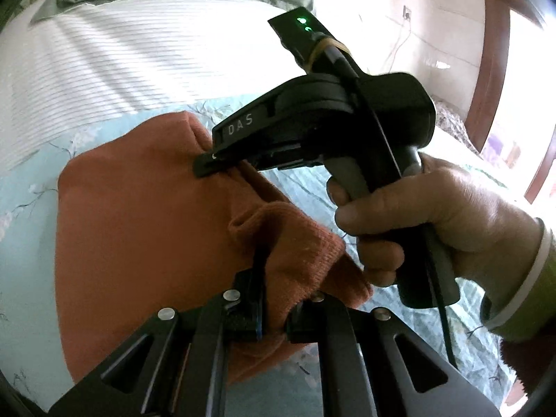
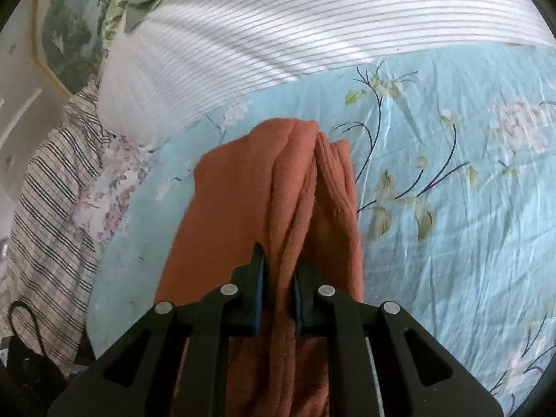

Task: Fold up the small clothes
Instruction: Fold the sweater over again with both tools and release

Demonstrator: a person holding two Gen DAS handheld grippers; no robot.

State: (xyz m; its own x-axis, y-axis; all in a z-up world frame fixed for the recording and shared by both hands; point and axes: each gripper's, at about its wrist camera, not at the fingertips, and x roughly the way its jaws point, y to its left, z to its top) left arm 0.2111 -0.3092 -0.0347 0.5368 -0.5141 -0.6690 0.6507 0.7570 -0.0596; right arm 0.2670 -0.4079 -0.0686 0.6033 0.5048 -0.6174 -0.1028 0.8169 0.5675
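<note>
**Both grippers clamped on garment**

Your left gripper (image 1: 274,278) pinches the orange garment's (image 1: 139,215) ribbed edge, fingers closed on cloth. Your right gripper (image 2: 279,278) grips bunched folds likewise. The garment lies on the floral sheet (image 2: 451,173), near the striped pillow (image 2: 278,27).

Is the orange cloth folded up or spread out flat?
Folded, at least partly. The orange cloth shows several stacked layers bunched between the right claw, and the left claw pinches another doubled edge.

Black two-finger grippers (image 1: 274,295) with silver rivets; "DAS" lettering at frame centre; bare hand (image 1: 427,222), pale cuff at right.
</note>
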